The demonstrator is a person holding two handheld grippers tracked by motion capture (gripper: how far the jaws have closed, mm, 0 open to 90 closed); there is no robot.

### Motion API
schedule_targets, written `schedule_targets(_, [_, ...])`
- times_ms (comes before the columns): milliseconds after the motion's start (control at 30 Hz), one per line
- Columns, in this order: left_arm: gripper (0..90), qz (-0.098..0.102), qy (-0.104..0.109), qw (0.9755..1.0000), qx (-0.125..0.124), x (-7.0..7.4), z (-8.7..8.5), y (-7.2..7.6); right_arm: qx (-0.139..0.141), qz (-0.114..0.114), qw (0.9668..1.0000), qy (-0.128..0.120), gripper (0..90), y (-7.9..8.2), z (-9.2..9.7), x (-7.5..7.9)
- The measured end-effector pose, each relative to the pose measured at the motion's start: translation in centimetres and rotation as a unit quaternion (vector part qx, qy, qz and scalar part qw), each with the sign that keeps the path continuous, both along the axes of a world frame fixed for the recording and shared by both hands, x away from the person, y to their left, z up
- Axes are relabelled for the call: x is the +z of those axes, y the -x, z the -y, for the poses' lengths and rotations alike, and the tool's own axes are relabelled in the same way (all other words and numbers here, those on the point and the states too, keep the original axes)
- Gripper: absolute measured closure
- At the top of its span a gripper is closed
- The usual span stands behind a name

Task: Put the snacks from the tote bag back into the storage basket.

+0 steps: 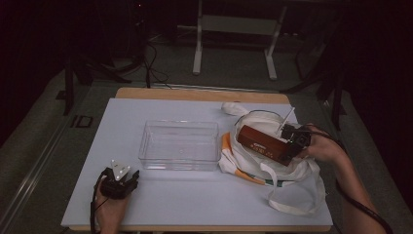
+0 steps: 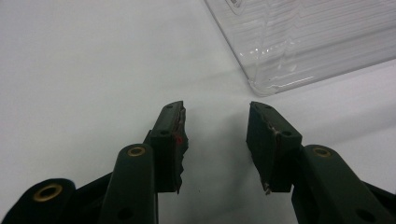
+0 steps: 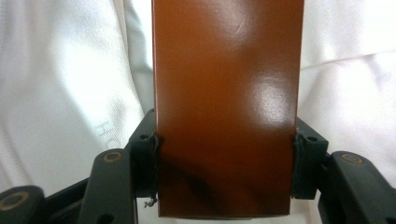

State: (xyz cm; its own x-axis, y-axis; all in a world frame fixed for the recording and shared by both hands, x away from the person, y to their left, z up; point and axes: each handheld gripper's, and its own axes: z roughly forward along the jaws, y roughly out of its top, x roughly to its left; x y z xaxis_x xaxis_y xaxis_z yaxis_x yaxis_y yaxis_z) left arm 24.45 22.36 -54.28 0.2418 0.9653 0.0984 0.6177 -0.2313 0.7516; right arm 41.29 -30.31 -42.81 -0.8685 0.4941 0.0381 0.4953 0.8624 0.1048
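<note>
A long brown box hangs just above a white cloth tote bag at the right of the table. My right gripper is shut on the box's near end. In the right gripper view both pads press the sides of the brown box, with the white bag behind it. At the front left, my left gripper rests on the white table top, open. Its jaws stand apart with nothing between them, just short of a corner of the clear plastic bin.
The clear plastic bin sits in the middle of the white board, between the two hands. The bag's straps trail toward the front right edge. Table legs and cables stand on the floor beyond the far edge.
</note>
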Motion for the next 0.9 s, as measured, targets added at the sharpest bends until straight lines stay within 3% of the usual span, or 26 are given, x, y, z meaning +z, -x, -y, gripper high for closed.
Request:
schedule_targets(567, [57.6,0.003,-0.001,1.0,-0.001,0.0,0.0,0.1,0.009,0.027,0.9992,-0.027,42.5,0.3,1.0,2.9])
schedule_targets(900, [58.5,0.012,0.011,0.9999,0.0,0.1,-0.2,0.2,0.014,0.037,0.9987,-0.032,42.5,0.6,1.3,4.3])
